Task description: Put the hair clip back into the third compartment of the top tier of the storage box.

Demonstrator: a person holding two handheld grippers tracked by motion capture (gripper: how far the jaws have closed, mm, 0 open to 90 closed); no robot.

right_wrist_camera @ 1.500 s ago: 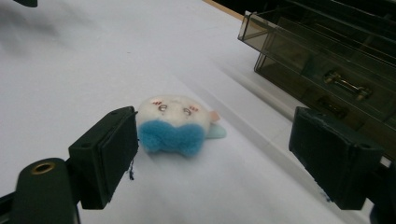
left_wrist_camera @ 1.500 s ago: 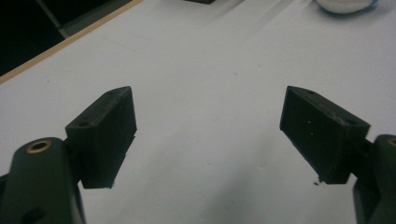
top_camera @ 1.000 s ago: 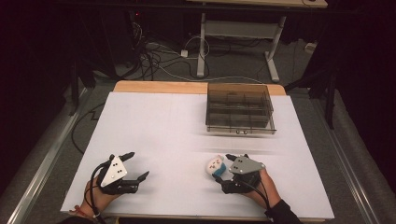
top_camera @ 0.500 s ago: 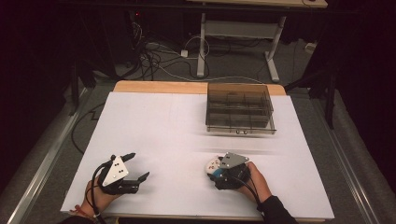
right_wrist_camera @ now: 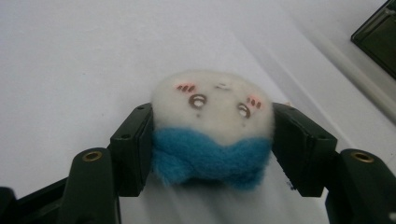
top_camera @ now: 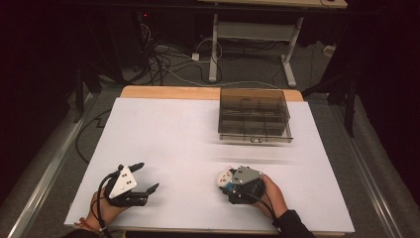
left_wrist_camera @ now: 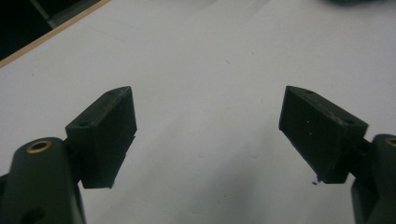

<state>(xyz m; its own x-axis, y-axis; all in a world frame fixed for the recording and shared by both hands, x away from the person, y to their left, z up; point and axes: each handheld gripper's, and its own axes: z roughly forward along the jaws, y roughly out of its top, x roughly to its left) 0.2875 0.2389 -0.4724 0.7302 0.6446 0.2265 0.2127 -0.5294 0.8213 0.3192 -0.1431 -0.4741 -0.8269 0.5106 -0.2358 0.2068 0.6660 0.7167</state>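
A small plush toy [right_wrist_camera: 212,128] with a white face and a blue lower half sits between the jaws of my right gripper [right_wrist_camera: 212,144], which is shut on it from both sides. In the high view the toy [top_camera: 224,177] pokes out at the left of the right gripper [top_camera: 229,184], low over the white table [top_camera: 188,139] near its front edge. My left gripper [top_camera: 146,179] rests at the front left of the table, open. Its two black pads [left_wrist_camera: 109,135] stand wide apart with only bare table between them.
A dark see-through organiser box [top_camera: 253,115] with several compartments stands at the back right of the table; its corner [right_wrist_camera: 378,35] shows in the right gripper view. Cables and a desk frame lie on the floor beyond the table's far edge.
My right gripper has shifted slightly left and turned with the plush toy in it. The left gripper has stayed where it was, open.
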